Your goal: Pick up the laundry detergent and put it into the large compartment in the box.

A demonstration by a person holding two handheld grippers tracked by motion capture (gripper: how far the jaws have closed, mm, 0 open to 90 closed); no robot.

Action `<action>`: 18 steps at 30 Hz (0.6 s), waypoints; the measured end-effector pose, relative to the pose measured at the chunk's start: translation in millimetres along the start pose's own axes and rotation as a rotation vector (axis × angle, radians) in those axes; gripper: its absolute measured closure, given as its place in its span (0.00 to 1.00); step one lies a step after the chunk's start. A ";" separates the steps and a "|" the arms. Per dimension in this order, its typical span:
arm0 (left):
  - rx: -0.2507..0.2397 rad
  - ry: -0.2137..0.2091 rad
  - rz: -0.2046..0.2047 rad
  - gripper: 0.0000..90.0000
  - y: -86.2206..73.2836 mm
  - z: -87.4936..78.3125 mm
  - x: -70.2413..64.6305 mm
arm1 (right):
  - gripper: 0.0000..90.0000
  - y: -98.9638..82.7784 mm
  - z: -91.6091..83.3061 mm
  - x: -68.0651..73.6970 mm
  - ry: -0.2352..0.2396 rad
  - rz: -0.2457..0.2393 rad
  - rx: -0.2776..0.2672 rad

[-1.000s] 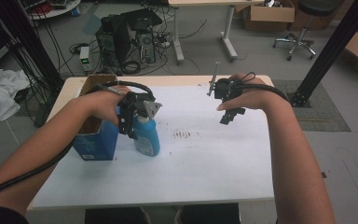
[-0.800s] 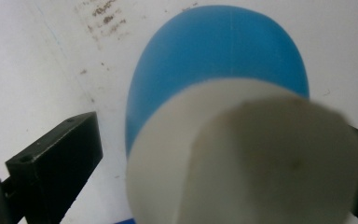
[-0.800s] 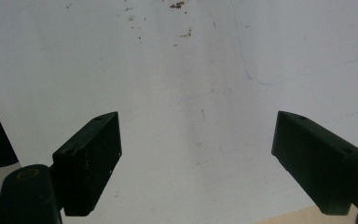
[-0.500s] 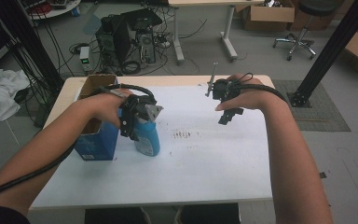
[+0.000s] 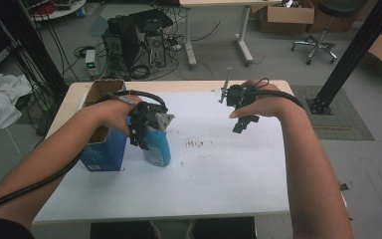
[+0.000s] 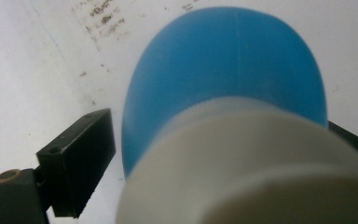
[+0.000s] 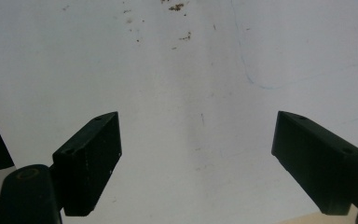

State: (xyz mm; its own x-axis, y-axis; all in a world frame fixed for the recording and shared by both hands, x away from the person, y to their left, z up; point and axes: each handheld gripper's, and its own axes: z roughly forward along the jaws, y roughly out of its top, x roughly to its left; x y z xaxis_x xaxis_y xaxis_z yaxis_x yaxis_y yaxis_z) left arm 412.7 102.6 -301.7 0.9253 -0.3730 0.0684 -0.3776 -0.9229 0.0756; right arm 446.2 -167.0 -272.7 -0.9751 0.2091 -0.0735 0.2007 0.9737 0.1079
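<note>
Just beside the cardboard box (image 5: 101,144), on its right, a blue bottle (image 5: 156,145) is stood upright on the white table (image 5: 219,174). It is straddled from above by the left gripper (image 5: 146,130), whose jaws have just been closing around it. Well right of the box, the right gripper (image 5: 242,123) is held with jaws spread wide, nothing between them.

We note a white table (image 5: 219,189), dark specks near its middle, bearing a blue bottle (image 5: 157,147) upright just beside a blue carton (image 5: 102,152) near its left edge.
</note>
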 end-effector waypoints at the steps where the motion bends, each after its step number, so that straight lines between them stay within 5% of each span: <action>1: 0.000 0.000 0.000 0.12 0.0 0.0 0.0 | 0.18 0.6 0.0 -0.2 -0.001 -0.003 0.002; 18: -0.002 -0.007 0.012 0.23 -0.2 -1.7 -0.7 | 0.18 2.8 3.2 -1.0 0.004 -0.006 0.007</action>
State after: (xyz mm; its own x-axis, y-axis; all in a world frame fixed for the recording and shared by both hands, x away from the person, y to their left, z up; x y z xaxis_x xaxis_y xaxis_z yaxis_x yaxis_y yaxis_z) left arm 412.0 103.2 -300.1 0.9211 -0.3843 0.0622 -0.3884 -0.9183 0.0772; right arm 448.1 -164.2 -275.5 -0.9767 0.2031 -0.0699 0.1957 0.9755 0.1008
